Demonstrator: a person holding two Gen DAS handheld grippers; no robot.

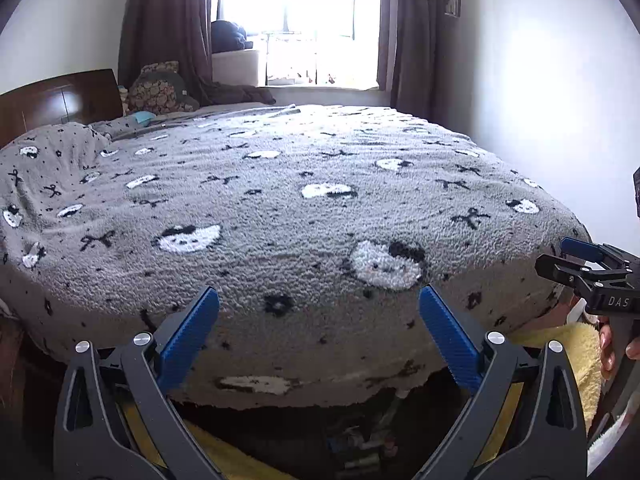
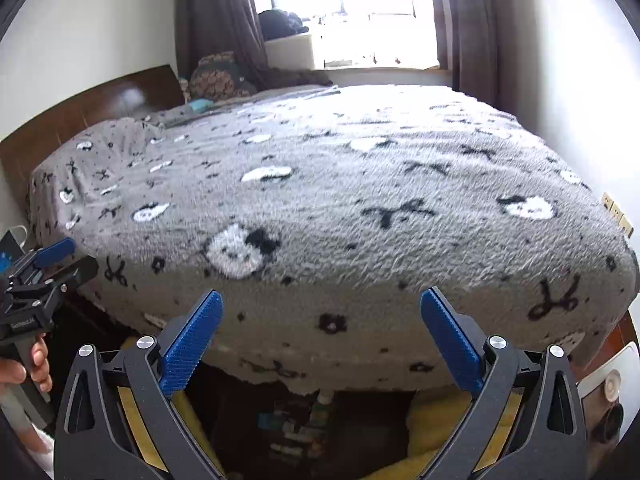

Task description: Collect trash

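A bed covered by a grey fleece blanket (image 1: 304,208) with white cat faces and black bows fills both views (image 2: 340,208). No clear trash item shows on the blanket; a small teal object (image 1: 142,118) lies near the pillows. My left gripper (image 1: 319,304) is open and empty at the bed's near edge. My right gripper (image 2: 321,308) is open and empty at the same edge. The right gripper also shows at the right of the left wrist view (image 1: 576,258); the left gripper shows at the left of the right wrist view (image 2: 64,256).
A wooden headboard (image 1: 60,100) stands at the left. Pillows (image 1: 158,88) lie at the far left corner. A bright window (image 1: 300,20) with dark curtains is behind the bed. Dark space with boxes lies under the bed (image 2: 296,428). Yellow towelling (image 1: 568,352) is near my hands.
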